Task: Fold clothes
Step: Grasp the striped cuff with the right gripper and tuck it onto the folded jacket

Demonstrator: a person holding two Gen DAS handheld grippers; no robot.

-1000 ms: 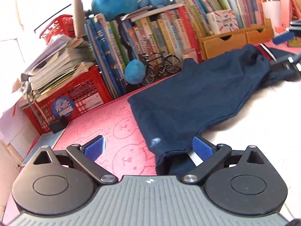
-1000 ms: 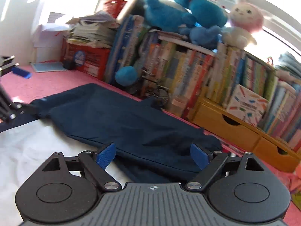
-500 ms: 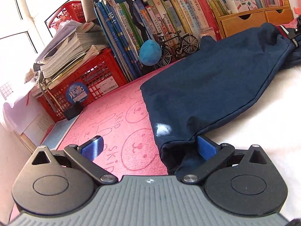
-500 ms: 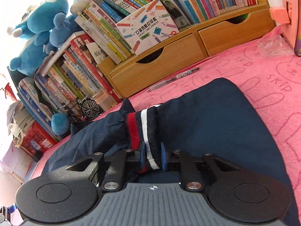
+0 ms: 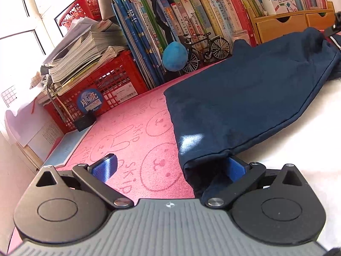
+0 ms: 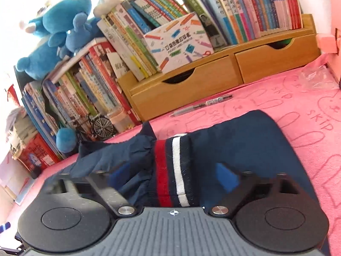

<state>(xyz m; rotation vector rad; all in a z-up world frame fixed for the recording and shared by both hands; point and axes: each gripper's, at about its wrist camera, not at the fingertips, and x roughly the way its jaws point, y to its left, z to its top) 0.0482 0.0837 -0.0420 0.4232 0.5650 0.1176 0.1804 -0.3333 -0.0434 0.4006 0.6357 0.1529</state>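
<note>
Trousers (image 5: pixel 245 98) of navy cloth lie stretched on the pink mat (image 5: pixel 119 140), their long axis running from one gripper to the other, so that each hand has one end at its own fingertips. At the right gripper (image 6: pixel 170 175) the ribbed cuff (image 6: pixel 174 170) with its red and white stripes sits squarely between the two blue pads, its stripes running along the fingers; the jaws stand spread apart on either side of it and the pads do not press it, so the cuff rests loose between them. In that view the rest of the leg bunches away ahead and to the left of the jaws, while a flatter fold of navy lies under and to the right of them. At the left gripper (image 5: pixel 170 168) the jaws are likewise spread wide: the right-hand pad (image 5: pixel 235 168) is tucked under the lifted hem of the near corner, the left-hand pad (image 5: pixel 105 166) hovers over bare mat, well clear of the cloth. From those jaws the garment runs ahead and to the right. I judge that the coming fold turns on this end-to-end lie: either hand need only close to take its end. Beyond the cloth stand a model bicycle (image 5: pixel 204 49), a red crate (image 5: pixel 100 85) and rows of books (image 5: pixel 191 21); a pen (image 6: pixel 202 105) lies ahead of the right jaws.
</note>
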